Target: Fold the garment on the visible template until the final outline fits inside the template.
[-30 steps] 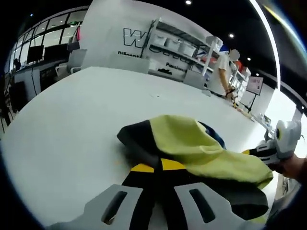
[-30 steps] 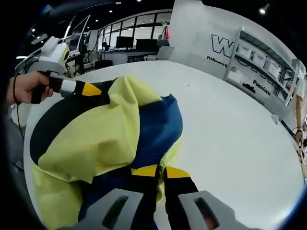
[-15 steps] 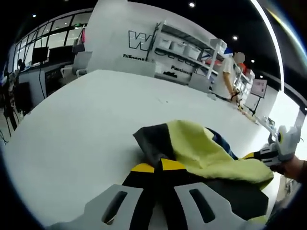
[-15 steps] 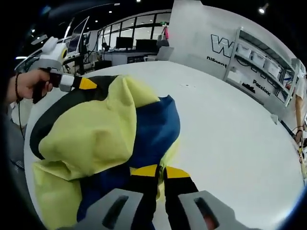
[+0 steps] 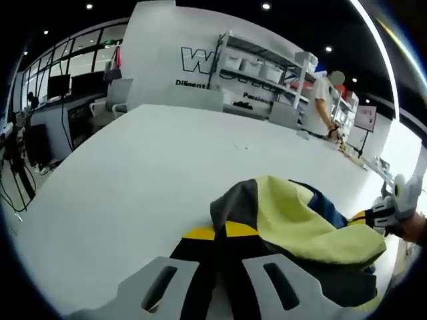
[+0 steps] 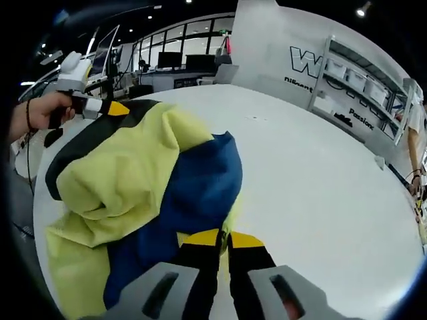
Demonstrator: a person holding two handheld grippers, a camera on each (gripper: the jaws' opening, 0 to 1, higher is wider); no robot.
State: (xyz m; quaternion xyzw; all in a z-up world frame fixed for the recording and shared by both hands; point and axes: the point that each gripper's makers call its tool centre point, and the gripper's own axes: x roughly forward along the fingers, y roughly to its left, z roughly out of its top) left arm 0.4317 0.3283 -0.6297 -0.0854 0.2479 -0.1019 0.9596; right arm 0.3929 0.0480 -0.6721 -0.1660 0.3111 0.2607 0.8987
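Note:
A garment in pale yellow, navy blue and black [image 6: 140, 193] lies bunched on the white table [image 6: 320, 180]. In the left gripper view the same garment [image 5: 300, 227] rises as a yellow fold with a dark edge just ahead of my left gripper [image 5: 220, 232], whose jaws are shut on its black cloth. My right gripper [image 6: 223, 238] is shut on the garment's near edge, blue cloth directly in front of it. The left gripper [image 6: 110, 108] also shows at upper left in the right gripper view, held by a hand, pinching the black edge. The right gripper [image 5: 390, 212] appears at the right edge of the left gripper view.
The white table [image 5: 147, 160] stretches wide beyond the garment. White shelving with bins [image 5: 267, 73] and a wall with lettering stand behind it. A person [image 5: 323, 100] stands at the far right by the shelves. Desks with monitors [image 6: 180, 63] line the far side.
The left gripper has carried the black and yellow edge over toward the right gripper; the fold looks more compact, and more blue cloth shows in the right gripper view. The right gripper held still.

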